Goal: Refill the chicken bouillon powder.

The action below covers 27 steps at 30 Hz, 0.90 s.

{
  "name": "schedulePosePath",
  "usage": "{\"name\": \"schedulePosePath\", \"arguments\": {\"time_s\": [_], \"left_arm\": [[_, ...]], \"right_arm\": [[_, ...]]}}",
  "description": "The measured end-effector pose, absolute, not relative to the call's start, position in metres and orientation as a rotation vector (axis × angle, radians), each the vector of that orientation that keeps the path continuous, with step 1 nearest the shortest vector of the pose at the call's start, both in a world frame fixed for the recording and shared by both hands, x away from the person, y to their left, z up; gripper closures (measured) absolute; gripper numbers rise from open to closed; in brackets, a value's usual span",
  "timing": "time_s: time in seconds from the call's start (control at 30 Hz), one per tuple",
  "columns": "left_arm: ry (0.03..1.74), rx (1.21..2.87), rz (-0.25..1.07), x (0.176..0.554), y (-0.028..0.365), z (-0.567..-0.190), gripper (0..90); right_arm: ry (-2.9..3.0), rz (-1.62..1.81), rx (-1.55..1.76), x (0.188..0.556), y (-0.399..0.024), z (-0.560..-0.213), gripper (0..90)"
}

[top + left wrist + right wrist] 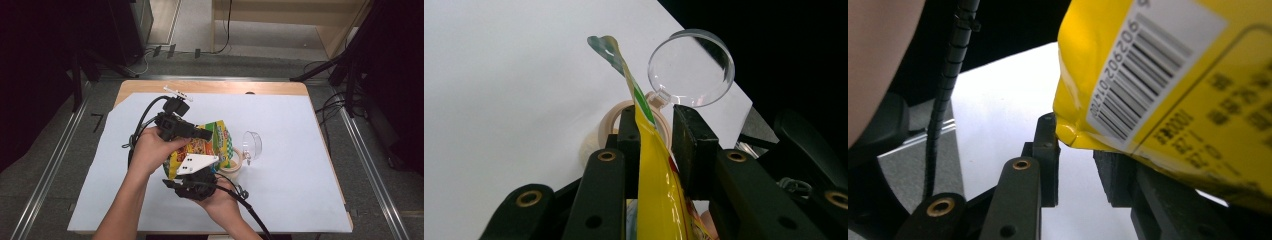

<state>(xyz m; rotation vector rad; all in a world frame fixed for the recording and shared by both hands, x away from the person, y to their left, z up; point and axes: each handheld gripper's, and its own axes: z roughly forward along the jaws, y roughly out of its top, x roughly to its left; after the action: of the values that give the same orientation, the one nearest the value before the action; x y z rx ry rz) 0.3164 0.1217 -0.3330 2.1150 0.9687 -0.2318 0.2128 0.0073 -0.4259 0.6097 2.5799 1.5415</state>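
Note:
A yellow snack bag (200, 145) is held up over the white table between both grippers. The left gripper (207, 134) comes in from the left and is shut on the bag's upper part. In the left gripper view the bag (656, 190) runs edge-on between the jaws of the left gripper (655, 117). The right gripper (197, 169), under its grey plate, meets the bag from below. In the right gripper view the barcode corner of the bag (1168, 80) sits between the tips of the right gripper (1075, 130), which is shut on it.
A small beige-rimmed container (232, 162) stands just right of the bag, its clear round lid (252, 144) hinged open and upright. The same lid (691, 67) and rim (610, 117) lie beyond the left jaws. A white sheet (300, 190) covers the table. A cable (950, 70) hangs at the left.

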Motion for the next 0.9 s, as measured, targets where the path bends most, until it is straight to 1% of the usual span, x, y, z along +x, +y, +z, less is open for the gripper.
{"name": "schedulePosePath", "arguments": {"time_s": [0.07,0.17,0.47,0.9], "left_arm": [[0.978,2.11,-0.244,0.318,0.1227,-0.3349,74.7],[1.02,2.081,-0.301,0.3217,0.1259,-0.3373,75.4],[1.028,2.096,-0.264,0.3231,0.1267,-0.3343,75.0],[1.023,2.081,-0.263,0.3251,0.1271,-0.3301,74.5]], "right_arm": [[2.581,1.523,0.607,0.2123,0.0075,-0.4261,73.5],[2.583,1.5,0.611,0.2104,0.0079,-0.4254,73.1],[2.57,1.487,0.618,0.2115,0.0126,-0.4223,72.8],[2.568,1.483,0.671,0.2135,0.0148,-0.418,72.8]]}}
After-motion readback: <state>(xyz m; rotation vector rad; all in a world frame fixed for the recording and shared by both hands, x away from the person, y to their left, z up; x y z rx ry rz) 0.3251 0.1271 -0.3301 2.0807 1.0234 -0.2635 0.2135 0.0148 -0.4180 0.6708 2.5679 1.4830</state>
